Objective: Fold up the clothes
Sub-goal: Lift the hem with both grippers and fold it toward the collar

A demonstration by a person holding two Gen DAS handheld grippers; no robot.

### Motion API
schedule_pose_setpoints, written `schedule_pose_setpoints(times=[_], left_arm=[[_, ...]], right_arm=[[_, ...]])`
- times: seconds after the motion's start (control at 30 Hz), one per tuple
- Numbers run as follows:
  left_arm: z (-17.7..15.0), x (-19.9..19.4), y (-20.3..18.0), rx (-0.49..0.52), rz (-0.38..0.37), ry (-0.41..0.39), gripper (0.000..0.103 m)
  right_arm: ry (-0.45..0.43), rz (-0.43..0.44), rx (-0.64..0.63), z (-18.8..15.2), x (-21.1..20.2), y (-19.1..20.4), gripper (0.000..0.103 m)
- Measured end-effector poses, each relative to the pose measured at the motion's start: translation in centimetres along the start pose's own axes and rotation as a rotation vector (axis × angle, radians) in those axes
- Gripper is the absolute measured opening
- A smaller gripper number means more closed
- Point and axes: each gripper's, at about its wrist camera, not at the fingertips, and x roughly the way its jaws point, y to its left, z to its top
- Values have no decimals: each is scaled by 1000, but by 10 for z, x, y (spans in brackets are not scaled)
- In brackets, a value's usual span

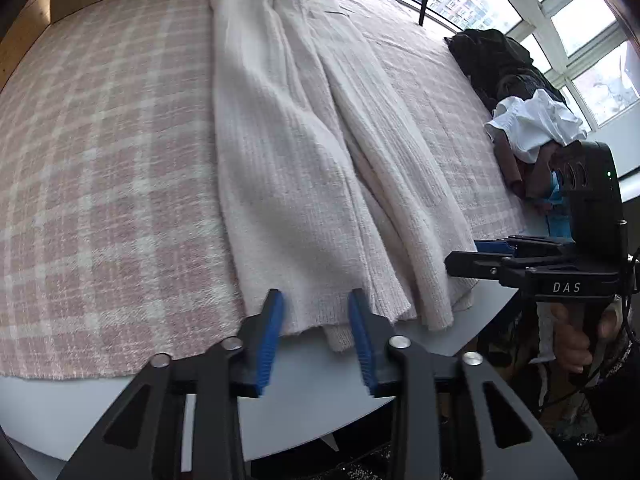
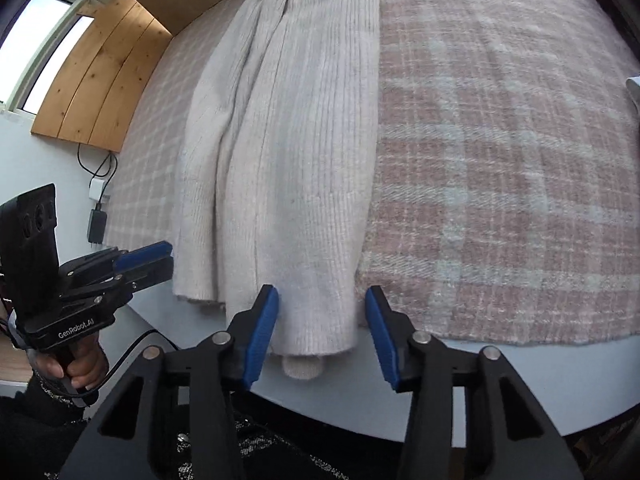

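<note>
Both wrist views low at the near bed edge, facing along the shared cream garment (image 1: 296, 168), close in

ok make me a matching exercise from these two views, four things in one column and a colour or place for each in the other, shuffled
Things:
1. knit garment
2. blanket
3. white cloth
4. dark clothes pile

Descriptions:
A. pink and white plaid, spread over the table
B. crumpled at the right edge, nearer than the dark heap
C. cream ribbed knit, laid lengthwise down the middle, hem at the near edge
D. black, heaped at the far right beside the window

Pairs: 1-C, 2-A, 3-B, 4-D

Both the left gripper and right gripper sit open at the garment's hem.
</note>
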Motion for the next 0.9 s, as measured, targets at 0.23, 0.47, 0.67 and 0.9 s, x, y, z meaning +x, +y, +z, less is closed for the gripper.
schedule_pose_setpoints(times=[0.23, 0.47, 0.67, 0.9], left_arm=[[13, 4, -15, 60, -28, -12, 7], [70, -71, 8, 16, -124, -174, 6], [165, -110, 31, 27, -80, -324, 6], [267, -85, 61, -17, -61, -329, 6]], right_arm=[[26, 106, 2, 8, 1, 6, 14], [-123, 348, 98, 64, -65, -1, 14], [-250, 380, 101, 152, -104, -3, 14], [-268, 365, 183, 266, -93, -24, 13]])
